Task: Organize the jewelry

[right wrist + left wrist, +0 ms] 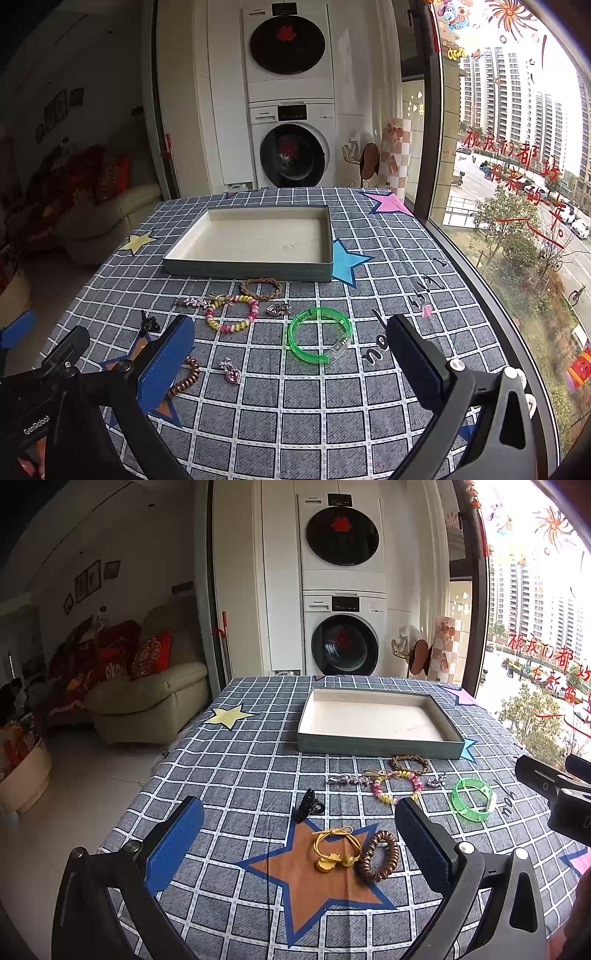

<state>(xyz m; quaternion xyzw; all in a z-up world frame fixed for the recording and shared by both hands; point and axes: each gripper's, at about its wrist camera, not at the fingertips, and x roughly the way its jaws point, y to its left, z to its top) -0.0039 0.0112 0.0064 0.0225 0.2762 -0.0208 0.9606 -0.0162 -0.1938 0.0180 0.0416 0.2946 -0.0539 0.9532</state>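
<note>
An empty shallow grey-green box (376, 746) (247, 268) sits at the table's far side. Jewelry lies in front of it: a brown braided bracelet (410, 764) (261, 288), a pink-yellow bead bracelet (397, 787) (232, 312), a green bangle (473, 799) (318, 334), a star hair clip (192, 302), a small charm (278, 308) and a pink gem pendant (231, 371). A gold hair tie (335, 849), a brown coil tie (379, 856) (186, 376) and a black claw clip (307, 805) lie between my left gripper's fingers. My left gripper (300, 843) is open and empty. My right gripper (291, 363) is open and empty above the green bangle.
The table wears a grey checked cloth (243, 775) with coloured stars. Its right edge runs along a window (517, 184). Stacked washing machines (343, 590) stand behind the table, and a sofa (147, 698) at left.
</note>
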